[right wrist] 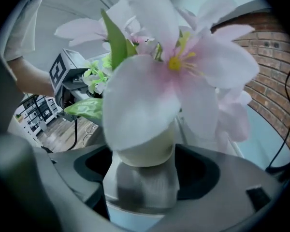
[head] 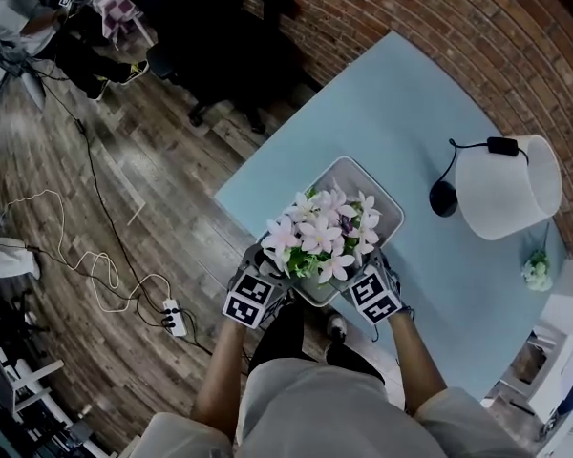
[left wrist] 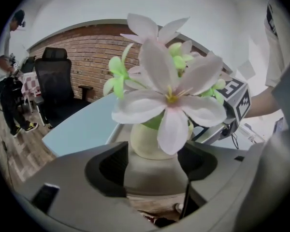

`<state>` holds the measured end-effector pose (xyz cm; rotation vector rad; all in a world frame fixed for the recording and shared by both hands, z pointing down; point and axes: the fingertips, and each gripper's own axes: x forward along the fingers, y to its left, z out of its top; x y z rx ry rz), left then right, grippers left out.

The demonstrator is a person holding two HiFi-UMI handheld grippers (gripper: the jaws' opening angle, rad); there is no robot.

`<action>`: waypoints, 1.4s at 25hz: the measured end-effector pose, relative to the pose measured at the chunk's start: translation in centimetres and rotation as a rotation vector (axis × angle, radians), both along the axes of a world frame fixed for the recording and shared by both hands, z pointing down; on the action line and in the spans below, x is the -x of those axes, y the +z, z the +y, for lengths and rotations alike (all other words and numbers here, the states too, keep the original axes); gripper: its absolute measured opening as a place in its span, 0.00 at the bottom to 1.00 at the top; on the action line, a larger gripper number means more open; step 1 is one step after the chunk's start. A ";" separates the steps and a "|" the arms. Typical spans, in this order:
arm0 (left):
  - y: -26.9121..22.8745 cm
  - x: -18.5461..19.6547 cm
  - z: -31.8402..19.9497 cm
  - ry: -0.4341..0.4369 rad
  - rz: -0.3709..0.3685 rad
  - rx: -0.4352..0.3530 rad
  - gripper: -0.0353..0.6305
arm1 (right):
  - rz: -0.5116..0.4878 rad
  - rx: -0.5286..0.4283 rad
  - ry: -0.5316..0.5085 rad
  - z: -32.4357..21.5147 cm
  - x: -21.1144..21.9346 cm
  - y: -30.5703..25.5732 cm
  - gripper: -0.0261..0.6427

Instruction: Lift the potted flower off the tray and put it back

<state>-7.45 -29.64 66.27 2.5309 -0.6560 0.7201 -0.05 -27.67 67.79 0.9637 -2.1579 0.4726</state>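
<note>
The potted flower [head: 322, 235] stood on the grey tray [head: 363, 177], at the end nearest the person. The tray lay at the near corner of a pale blue table [head: 382, 103]. The left gripper [head: 260, 277] and the right gripper [head: 371, 277] came in at the tray's near end, one on each side of the plant.

In the left gripper view the jaws were spread wide. The cream pot [left wrist: 152, 141] sat in the gap ahead of them, resting on the tray floor and not pinched. The right gripper view showed the same: jaws wide apart, with the pot's base between their tips and pink-white petals filling most of the frame.

Further along the table a white lampshade [head: 506, 184] lay well apart from the tray, near a brick wall [head: 430, 17].
</note>
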 end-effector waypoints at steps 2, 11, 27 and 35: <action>0.0 0.0 -0.1 0.014 0.000 0.000 0.57 | -0.014 0.009 0.005 -0.2 0.2 0.2 0.68; 0.3 -0.8 0.2 0.099 -0.085 -0.057 0.56 | -0.015 0.023 0.019 -0.2 0.3 0.4 0.67; -1.6 -1.5 0.6 0.019 -0.030 -0.096 0.48 | -0.057 -0.027 0.018 -0.7 0.2 -1.4 0.67; -6.2 -1.7 2.2 -0.025 0.014 -0.168 0.47 | -0.099 -0.065 0.039 0.6 -0.2 -5.4 0.67</action>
